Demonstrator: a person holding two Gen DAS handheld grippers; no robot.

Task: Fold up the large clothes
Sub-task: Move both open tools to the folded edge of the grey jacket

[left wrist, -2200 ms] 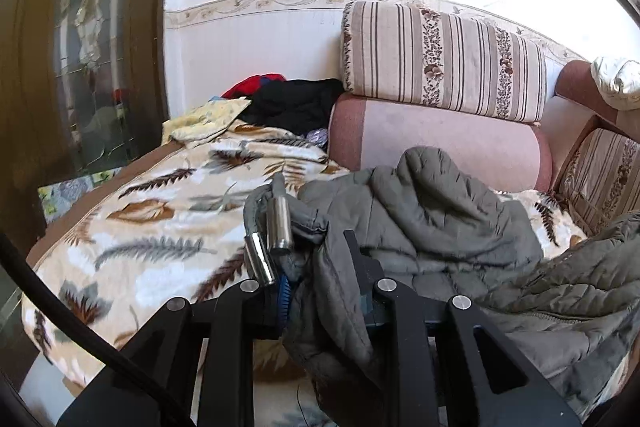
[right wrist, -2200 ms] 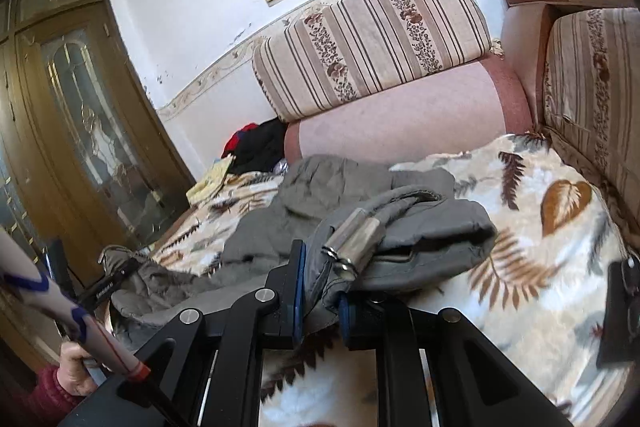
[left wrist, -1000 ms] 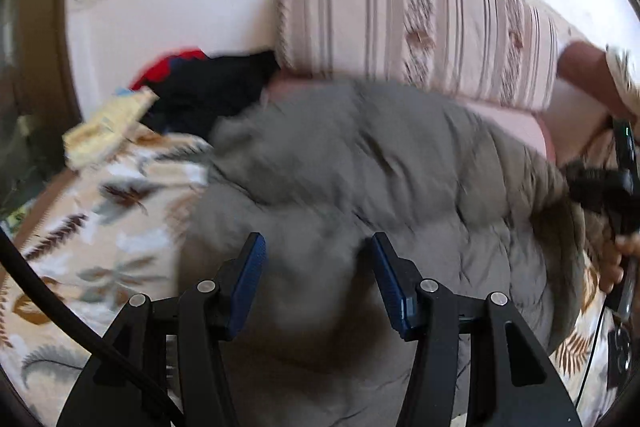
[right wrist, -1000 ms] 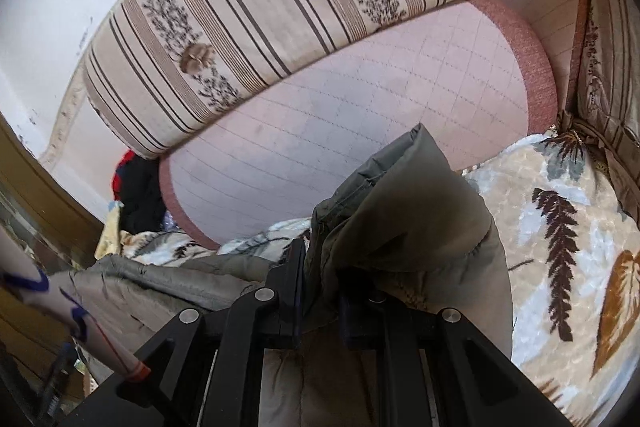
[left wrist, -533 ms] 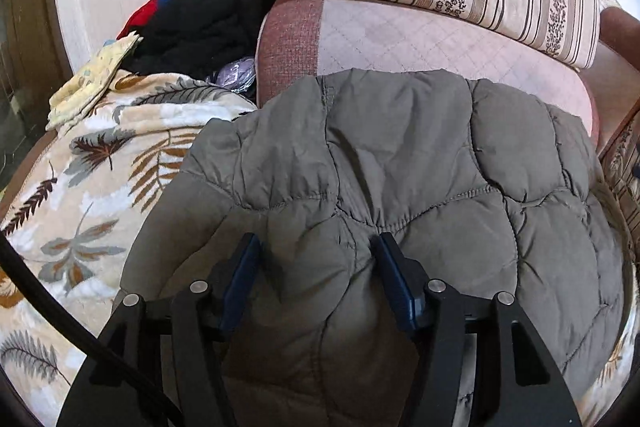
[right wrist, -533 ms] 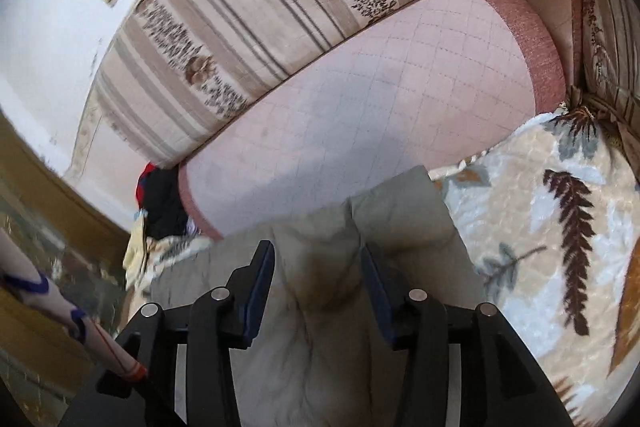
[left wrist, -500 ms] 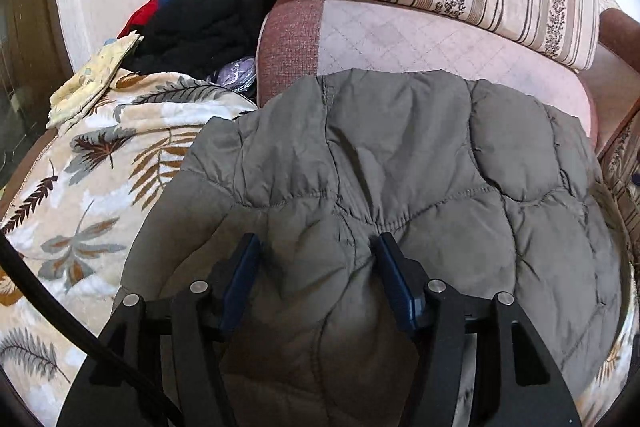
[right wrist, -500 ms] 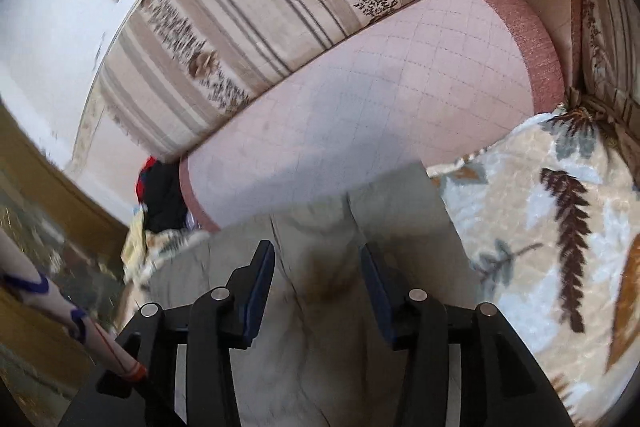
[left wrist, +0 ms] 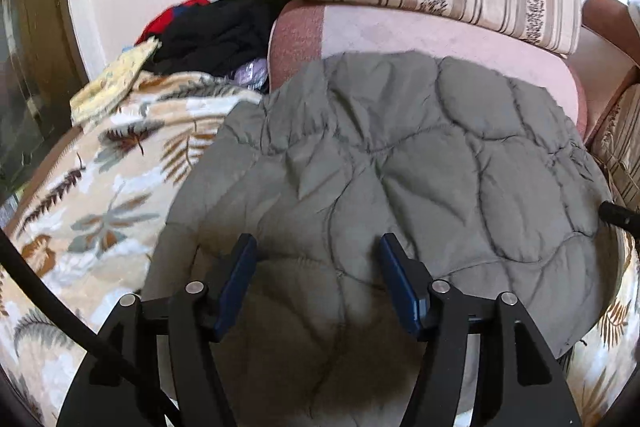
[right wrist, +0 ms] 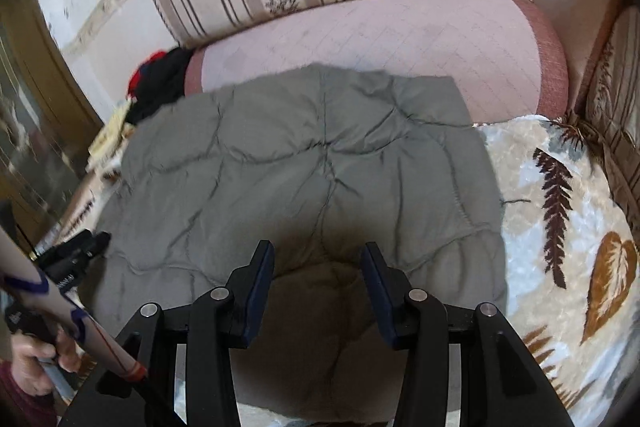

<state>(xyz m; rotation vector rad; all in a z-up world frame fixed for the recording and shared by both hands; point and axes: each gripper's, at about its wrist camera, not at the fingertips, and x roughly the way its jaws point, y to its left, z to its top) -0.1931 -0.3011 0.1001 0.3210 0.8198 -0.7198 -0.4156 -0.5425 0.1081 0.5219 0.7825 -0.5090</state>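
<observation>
While the left gripper point(left wrist: 318, 281) opens wider, nothing sits between its fingers point(left wrist: 240, 279); the grey quilted jacket point(left wrist: 400, 163), pinched and bunched two seconds ago, now lies spread flat on the leaf-print sofa cover point(left wrist: 100, 187) against the pink bolster point(left wrist: 420, 35). Release done, likely ready for the next fold. Gripper tilts down over the near hem. Right view: right gripper point(right wrist: 318, 279) has let go too, fingers point(right wrist: 262, 279) spread, empty, angled down over the jacket's near edge. A hand point(right wrist: 32, 359) holds the left gripper's handle at lower left.
</observation>
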